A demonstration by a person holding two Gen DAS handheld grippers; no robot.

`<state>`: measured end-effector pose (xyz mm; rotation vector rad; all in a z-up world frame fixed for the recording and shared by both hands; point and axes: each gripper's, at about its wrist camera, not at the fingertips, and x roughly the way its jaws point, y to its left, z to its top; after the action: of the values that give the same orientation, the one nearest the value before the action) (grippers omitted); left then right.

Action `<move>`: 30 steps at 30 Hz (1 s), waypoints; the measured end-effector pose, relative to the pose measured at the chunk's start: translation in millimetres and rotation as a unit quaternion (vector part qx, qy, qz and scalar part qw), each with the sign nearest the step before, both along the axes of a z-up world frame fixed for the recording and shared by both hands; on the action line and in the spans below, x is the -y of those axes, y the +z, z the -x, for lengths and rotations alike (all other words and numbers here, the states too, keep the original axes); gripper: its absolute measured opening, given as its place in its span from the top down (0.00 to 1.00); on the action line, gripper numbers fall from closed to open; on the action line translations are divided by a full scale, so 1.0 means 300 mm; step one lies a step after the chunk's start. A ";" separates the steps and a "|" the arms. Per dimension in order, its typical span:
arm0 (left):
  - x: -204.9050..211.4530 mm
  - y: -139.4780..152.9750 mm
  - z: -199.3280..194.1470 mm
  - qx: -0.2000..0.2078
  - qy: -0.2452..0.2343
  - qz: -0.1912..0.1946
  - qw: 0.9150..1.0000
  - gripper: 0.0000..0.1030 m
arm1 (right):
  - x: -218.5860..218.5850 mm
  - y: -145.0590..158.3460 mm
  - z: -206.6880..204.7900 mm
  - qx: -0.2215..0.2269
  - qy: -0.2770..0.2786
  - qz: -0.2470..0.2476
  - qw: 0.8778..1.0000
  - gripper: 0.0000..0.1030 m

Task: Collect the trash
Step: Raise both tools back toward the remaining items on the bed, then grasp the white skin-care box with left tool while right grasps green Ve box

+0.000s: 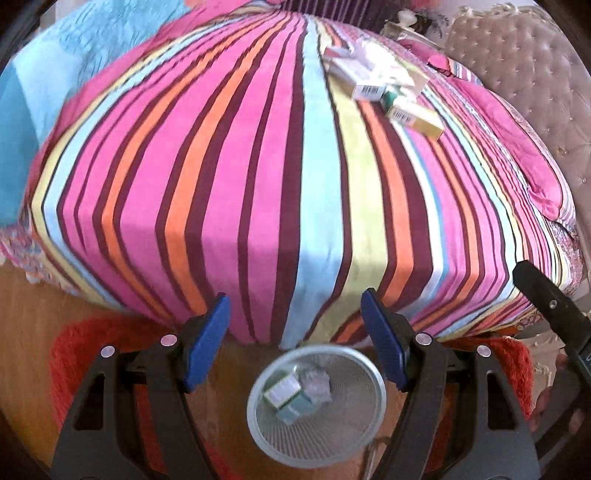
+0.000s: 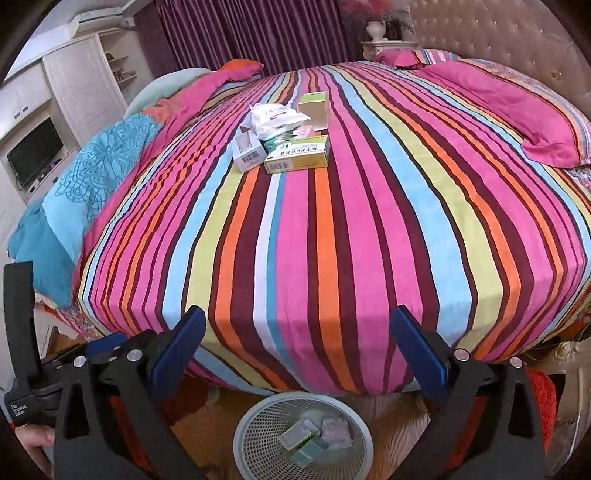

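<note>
A pile of trash (image 2: 284,136) lies on the far middle of the striped bed (image 2: 332,240): small cardboard boxes, a yellow-green box (image 2: 297,159) and a white crumpled packet (image 2: 275,117). The pile also shows in the left wrist view (image 1: 384,88). A grey mesh waste basket (image 1: 258,432) stands on the floor at the bed's foot and holds a few boxes and a wrapper (image 1: 295,391); it shows in the right wrist view too (image 2: 243,439). My left gripper (image 1: 295,332) is open and empty above the basket. My right gripper (image 2: 297,354) is open and empty above the basket.
A red rug (image 1: 81,350) lies on the wooden floor under the basket. Pink pillows (image 2: 517,110) and a tufted headboard (image 2: 498,33) are at the right. A blue blanket (image 2: 92,166) is at the bed's left. White cabinets with a TV (image 2: 35,155) stand far left.
</note>
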<state>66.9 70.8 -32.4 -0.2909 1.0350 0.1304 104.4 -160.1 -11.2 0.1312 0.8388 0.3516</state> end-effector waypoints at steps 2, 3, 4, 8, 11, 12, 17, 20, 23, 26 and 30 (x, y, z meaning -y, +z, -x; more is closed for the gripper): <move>0.001 0.018 -0.030 0.009 -0.002 0.000 1.000 0.31 | -0.005 0.003 -0.019 0.004 -0.001 0.005 1.000 0.07; -0.002 0.024 -0.040 0.013 -0.002 0.001 1.000 0.31 | -0.005 0.004 -0.026 0.006 -0.001 0.007 1.000 0.07; -0.007 0.031 -0.056 0.017 -0.002 0.002 1.000 0.31 | -0.004 0.005 -0.032 0.006 -0.001 0.010 1.000 0.07; -0.011 0.053 -0.105 0.026 0.000 0.005 1.000 0.31 | -0.009 0.002 -0.069 0.005 -0.006 0.010 1.000 0.07; -0.013 0.063 -0.140 0.034 0.001 0.003 0.999 0.31 | -0.013 0.003 -0.094 0.010 -0.012 0.015 1.000 0.07; -0.016 0.068 -0.152 0.038 0.001 0.004 0.999 0.31 | -0.014 0.003 -0.102 0.011 -0.014 0.017 1.000 0.07; -0.036 0.079 -0.224 0.045 0.003 0.011 0.999 0.31 | -0.029 -0.008 -0.147 0.016 -0.018 0.026 0.999 0.07; -0.044 0.090 -0.262 0.051 0.007 0.017 0.999 0.27 | -0.048 -0.012 -0.177 0.020 -0.016 0.032 0.999 0.07; -0.047 0.100 -0.300 0.060 0.006 0.022 0.998 0.18 | -0.062 0.000 -0.197 0.039 -0.019 0.032 0.999 0.07; -0.051 0.103 -0.336 0.067 0.007 0.034 0.997 0.18 | -0.081 0.011 -0.218 0.049 -0.016 0.034 0.998 0.07; -0.050 0.106 -0.393 0.063 0.007 0.032 0.997 0.18 | -0.106 0.008 -0.256 0.047 -0.015 0.039 0.998 0.07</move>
<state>184.7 85.7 -0.6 -0.3595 0.9123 0.0911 181.3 -128.2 -8.8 0.0550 0.7565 0.2936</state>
